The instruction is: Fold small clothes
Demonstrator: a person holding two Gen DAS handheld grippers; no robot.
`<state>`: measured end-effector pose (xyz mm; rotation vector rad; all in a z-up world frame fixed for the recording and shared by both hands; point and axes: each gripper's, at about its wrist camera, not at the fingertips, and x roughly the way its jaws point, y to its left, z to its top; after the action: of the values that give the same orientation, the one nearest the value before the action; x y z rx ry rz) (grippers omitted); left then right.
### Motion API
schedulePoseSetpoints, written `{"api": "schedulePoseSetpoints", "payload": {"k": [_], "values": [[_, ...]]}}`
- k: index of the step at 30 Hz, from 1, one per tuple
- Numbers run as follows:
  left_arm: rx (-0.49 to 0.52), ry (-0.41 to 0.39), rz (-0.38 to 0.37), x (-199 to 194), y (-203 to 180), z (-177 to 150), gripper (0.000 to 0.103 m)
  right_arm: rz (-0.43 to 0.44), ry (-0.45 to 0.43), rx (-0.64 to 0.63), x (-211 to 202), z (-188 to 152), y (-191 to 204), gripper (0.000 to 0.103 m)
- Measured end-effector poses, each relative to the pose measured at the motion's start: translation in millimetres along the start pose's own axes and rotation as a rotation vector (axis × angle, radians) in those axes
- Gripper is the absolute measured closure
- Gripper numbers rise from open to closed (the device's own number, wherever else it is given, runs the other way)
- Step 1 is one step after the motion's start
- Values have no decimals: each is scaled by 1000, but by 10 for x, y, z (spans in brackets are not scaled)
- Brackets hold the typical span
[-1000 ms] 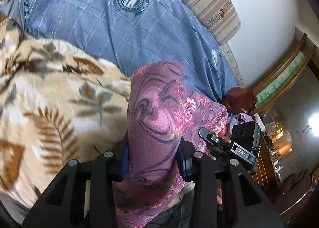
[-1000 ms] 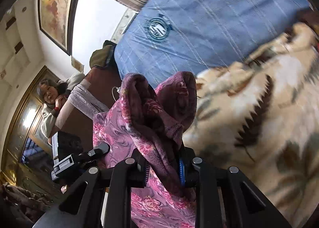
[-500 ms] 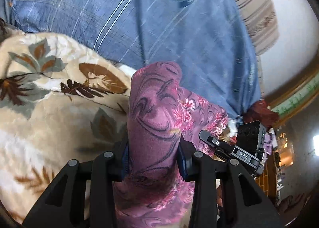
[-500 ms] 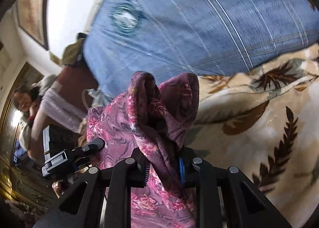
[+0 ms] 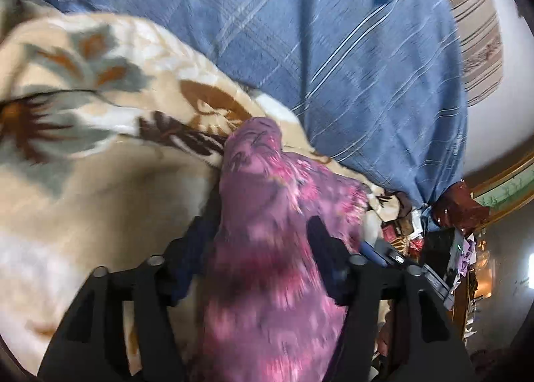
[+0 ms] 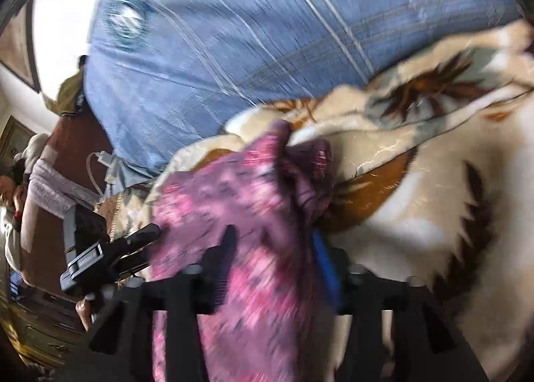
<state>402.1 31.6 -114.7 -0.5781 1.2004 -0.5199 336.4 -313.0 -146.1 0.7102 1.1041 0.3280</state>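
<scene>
In the left wrist view, your left claw (image 5: 263, 248) is clamped on a bunched edge of the one purple floral garment (image 5: 267, 248), held just above the leaf-patterned blanket (image 5: 100, 148) on the bed, with a blue striped quilt (image 5: 333, 65) behind. It looks light, soft and limp, so it will probably sag; grip at corners or hems.

In the right wrist view, your right claw (image 6: 273, 255) pinches another bunch of that same garment (image 6: 253, 215), its tip touching the blanket (image 6: 417, 198). One garment, two claws.
</scene>
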Motion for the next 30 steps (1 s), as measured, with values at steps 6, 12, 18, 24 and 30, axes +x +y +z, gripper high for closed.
{"api": "schedulePoseSetpoints", "payload": {"k": [6,12,18,24,30], "values": [[121,-43,82,-575,-168,-816,27,-6,-39,-8,-675,-773,201,34],[25,55,75,-435,73,-1417,27,-33,-9,73,-688,-1480,22,39],[-60,50,19,-403,246,-1503,70,-10,29,145,-520,-1653,-149,92],[-38,5,18,-601,217,-1587,95,0,-4,125,-653,-1721,-34,95],[22,-8,144,-424,267,-1654,93,-48,8,117,-490,-1790,-132,95]]}}
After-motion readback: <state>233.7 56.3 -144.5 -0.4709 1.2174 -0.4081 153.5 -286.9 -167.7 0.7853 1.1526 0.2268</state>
